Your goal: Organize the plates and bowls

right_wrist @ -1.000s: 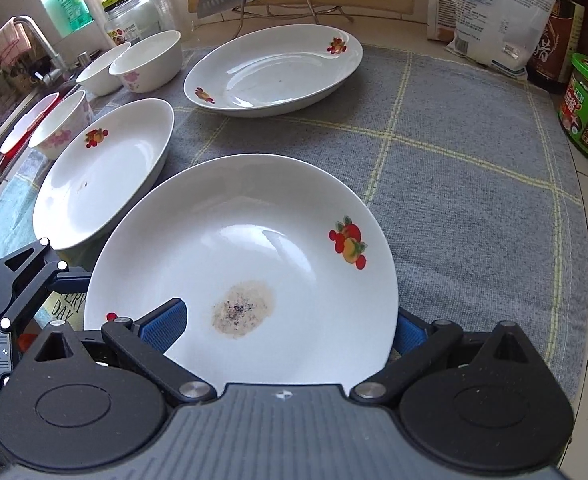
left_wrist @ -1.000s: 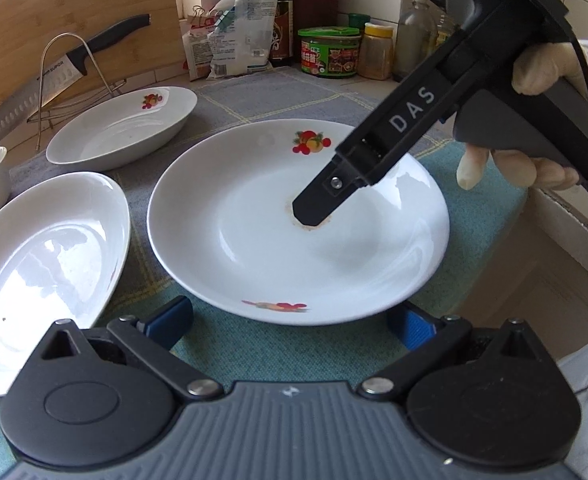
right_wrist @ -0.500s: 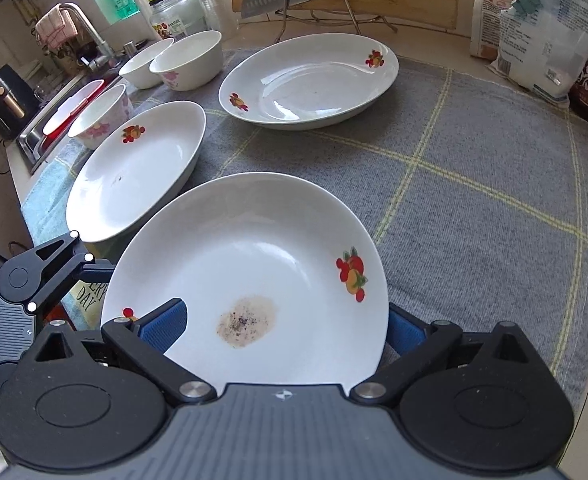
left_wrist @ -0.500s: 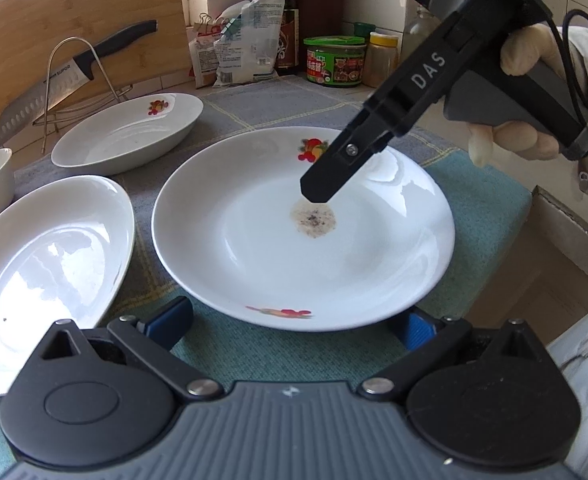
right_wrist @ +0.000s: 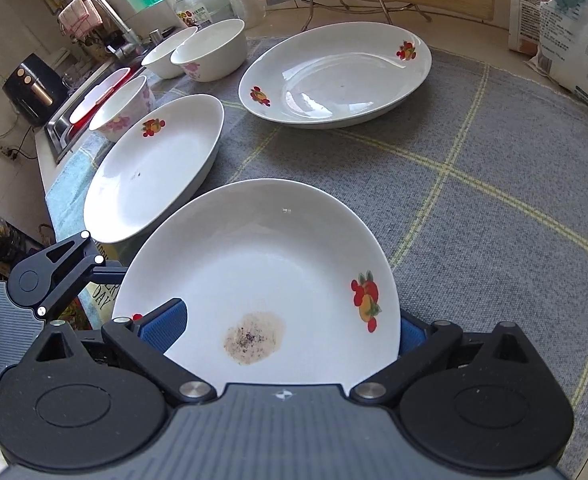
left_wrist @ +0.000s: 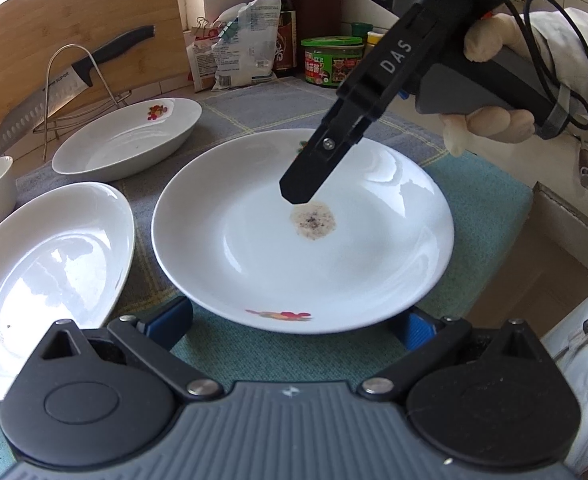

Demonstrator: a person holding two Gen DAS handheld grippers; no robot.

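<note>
A white plate with fruit prints and a brown stain (left_wrist: pixel 254 256) lies on the mat; it also shows in the right wrist view (right_wrist: pixel 254 264). My right gripper (left_wrist: pixel 295 194) hangs above the plate's middle, apart from the stain, jaws spread wide in its own view (right_wrist: pixel 290 328). My left gripper (left_wrist: pixel 290 322) is open at the plate's near rim, empty. A second plate (left_wrist: pixel 46 272) lies to the left, a third plate (left_wrist: pixel 128 140) behind. Several white bowls (right_wrist: pixel 210 54) stand near the sink.
A knife on a wire rack (left_wrist: pixel 74 80) leans against a wooden board (left_wrist: pixel 82 20) at the back. Food bags (left_wrist: pixel 238 52), a bottle and a green tub (left_wrist: pixel 331 60) stand behind the mat. The counter edge drops off at the right.
My right gripper has lifted off the plate's centre and risen, uncovering the stain. Both cameras have pulled up and back a little. The plates have not moved.
</note>
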